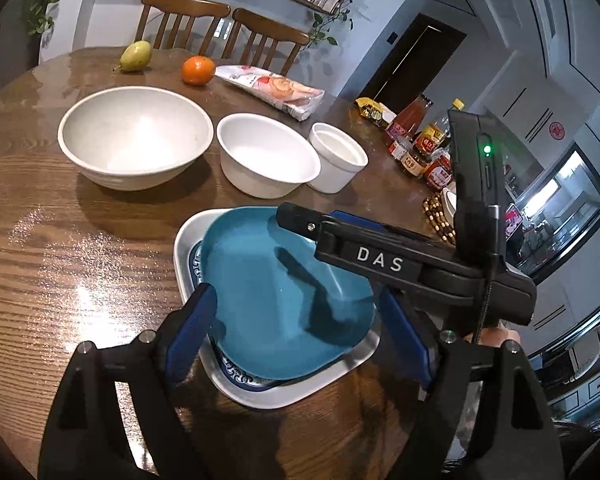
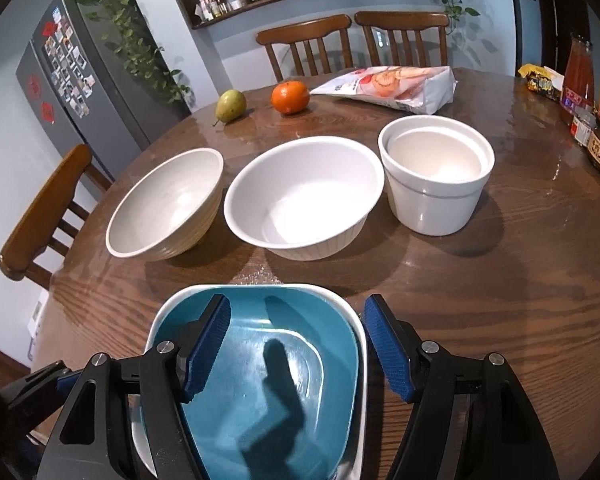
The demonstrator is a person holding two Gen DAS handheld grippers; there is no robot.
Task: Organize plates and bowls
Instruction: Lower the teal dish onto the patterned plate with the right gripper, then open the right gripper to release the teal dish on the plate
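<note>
A teal plate [image 1: 268, 280] lies stacked on a white plate with a blue pattern [image 1: 260, 392] at the near side of the round wooden table [image 1: 80, 272]. My left gripper [image 1: 300, 328] is open and straddles the stack, its blue pads clear of the rims. In the right wrist view my right gripper [image 2: 298, 344] is also open: one finger hangs over the teal plate [image 2: 260, 380], the other outside the white plate's [image 2: 358, 320] right rim. Behind stand a cream bowl [image 2: 168, 204], a white bowl [image 2: 304, 196] and a deep white pot [image 2: 436, 172] in a row.
A pear [image 2: 231, 105], an orange [image 2: 290, 97] and a snack bag [image 2: 396, 84] lie at the far side. Jars and bottles [image 2: 596, 120] crowd the right edge. Wooden chairs [image 2: 44, 208] ring the table. A beaded coaster [image 1: 438, 216] sits right of the plates.
</note>
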